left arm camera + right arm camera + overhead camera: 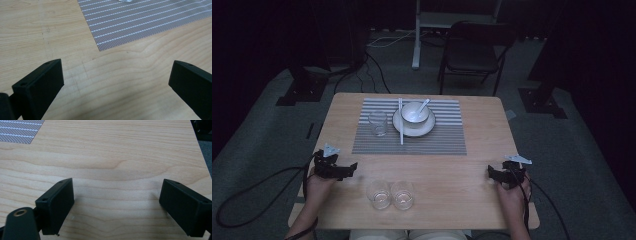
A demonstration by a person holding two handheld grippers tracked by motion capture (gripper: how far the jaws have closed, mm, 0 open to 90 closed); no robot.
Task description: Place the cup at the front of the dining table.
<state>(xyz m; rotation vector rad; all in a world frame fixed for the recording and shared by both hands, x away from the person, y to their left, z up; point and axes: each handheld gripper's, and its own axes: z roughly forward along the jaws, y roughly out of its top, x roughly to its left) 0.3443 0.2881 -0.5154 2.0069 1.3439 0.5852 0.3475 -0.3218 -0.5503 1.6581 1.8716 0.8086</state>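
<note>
- Two clear empty drinking glasses (390, 194) stand touching, near the pale wooden table's (452, 170) front edge, between both grippers.
- Left gripper (343, 170): jaws spread, holding nothing.
- Right gripper (493, 175): jaws spread over bare wood.

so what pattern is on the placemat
Grey with thin white stripes, placemat; clearest in the left gripper view.

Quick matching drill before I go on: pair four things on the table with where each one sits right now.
Things:
1. bowl
2. single glass
3. pair of glasses
4. chopsticks

Places:
A. on bare wood at the near edge, between the two hand-held grippers
B. on the white plate, with a spoon in it
C. on the striped placemat, left of the plate
D. lying along the plate's left rim

Pairs: 1-B, 2-C, 3-A, 4-D
</note>
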